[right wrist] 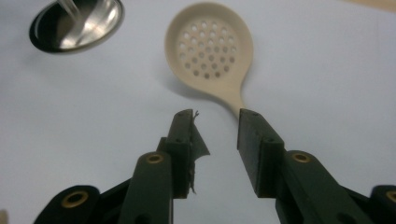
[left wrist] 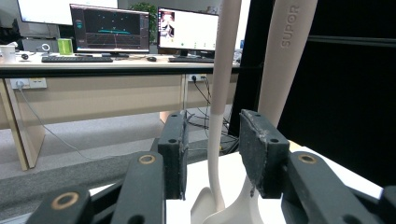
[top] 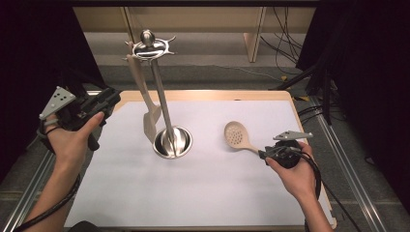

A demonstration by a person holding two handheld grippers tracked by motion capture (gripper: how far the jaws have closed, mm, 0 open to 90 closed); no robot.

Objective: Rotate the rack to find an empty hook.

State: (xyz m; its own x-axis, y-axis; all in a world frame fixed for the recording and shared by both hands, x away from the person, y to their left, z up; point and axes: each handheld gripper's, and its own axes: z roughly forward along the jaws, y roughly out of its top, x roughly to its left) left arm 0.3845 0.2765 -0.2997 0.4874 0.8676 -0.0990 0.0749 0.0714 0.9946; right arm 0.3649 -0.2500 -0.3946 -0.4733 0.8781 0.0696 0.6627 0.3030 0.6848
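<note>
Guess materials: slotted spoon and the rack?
Slotted spoon: looks like matte beige plastic or silicone, judging by its even colour and lack of glare; which one is unclear. Rack: polished metal, probably stainless steel, since its base and pole give mirror-like reflections.

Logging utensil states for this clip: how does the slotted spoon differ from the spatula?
The slotted spoon lies flat on the table; the spatula hangs upright from the metal stand. The spoon has a round head full of holes; the spatula has a flat, squarish blade. Both are the same beige colour with long handles.
</note>
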